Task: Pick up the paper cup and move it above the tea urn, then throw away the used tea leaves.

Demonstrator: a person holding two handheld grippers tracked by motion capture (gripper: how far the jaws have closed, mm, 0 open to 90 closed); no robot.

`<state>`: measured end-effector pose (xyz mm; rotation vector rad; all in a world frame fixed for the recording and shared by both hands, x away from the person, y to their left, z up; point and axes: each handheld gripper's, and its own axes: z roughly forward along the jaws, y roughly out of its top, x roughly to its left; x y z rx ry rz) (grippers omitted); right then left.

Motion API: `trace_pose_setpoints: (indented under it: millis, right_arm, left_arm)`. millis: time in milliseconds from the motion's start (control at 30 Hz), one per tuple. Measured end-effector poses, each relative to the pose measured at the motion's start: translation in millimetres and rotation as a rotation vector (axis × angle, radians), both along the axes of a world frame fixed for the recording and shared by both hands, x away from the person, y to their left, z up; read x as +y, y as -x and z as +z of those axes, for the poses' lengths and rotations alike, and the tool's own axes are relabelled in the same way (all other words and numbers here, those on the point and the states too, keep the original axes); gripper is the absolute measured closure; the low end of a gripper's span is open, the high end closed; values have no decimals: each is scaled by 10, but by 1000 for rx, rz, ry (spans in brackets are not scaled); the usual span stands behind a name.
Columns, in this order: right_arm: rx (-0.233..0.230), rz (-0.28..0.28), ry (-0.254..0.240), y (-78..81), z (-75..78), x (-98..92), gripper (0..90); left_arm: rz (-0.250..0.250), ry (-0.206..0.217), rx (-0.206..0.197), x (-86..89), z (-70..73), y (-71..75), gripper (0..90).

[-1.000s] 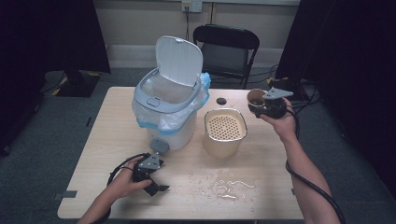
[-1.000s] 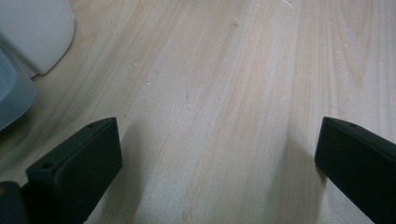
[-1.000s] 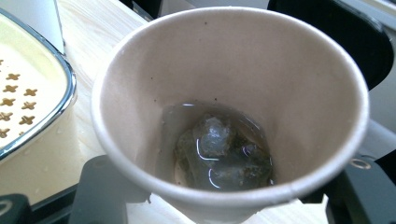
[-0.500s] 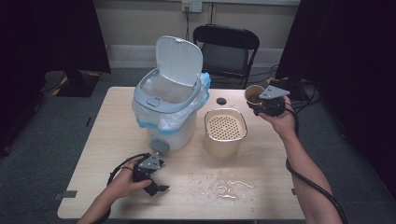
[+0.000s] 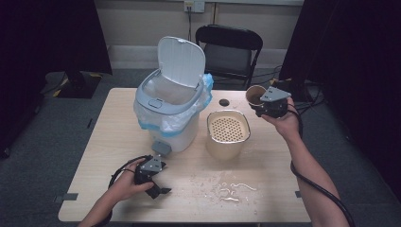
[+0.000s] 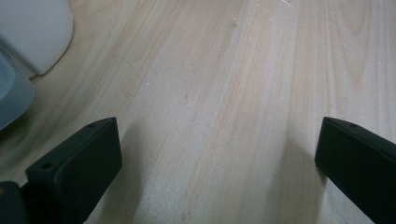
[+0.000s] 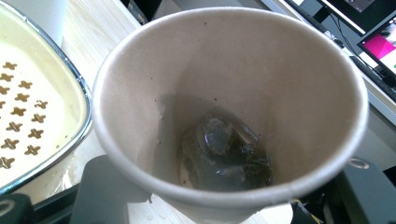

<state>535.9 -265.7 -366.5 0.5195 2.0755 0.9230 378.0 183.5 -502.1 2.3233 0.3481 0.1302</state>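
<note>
My right gripper (image 5: 263, 105) is raised above the table's far right and shut on a brown paper cup (image 5: 256, 95). In the right gripper view the paper cup (image 7: 224, 116) tilts toward the camera, with a dark wet lump, perhaps a tea bag (image 7: 224, 151), at its bottom. A cream bin with a perforated strainer top (image 5: 228, 132) stands just left of and below the cup. My left gripper (image 5: 158, 188) rests low on the table near the front left, open, with bare wood between its fingers (image 6: 79, 163).
A white lidded trash bin (image 5: 170, 106) with a blue liner stands open at the table's middle left, its base showing at the left gripper view's corner (image 6: 32, 32). Spilled water and scraps (image 5: 231, 187) lie at front centre. A small black disc (image 5: 223, 102) and a black chair (image 5: 229, 49) sit behind.
My right gripper with the cup has drifted a little left and down toward the strainer bin. The left gripper has stayed put.
</note>
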Motion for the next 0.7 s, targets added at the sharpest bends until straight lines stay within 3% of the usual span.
trace_pose_setpoints:
  millis: [700]
  right_arm:
    - [-35,36,28,77,92,79,385]
  left_arm:
    - [2,0,1,0,0,2,0]
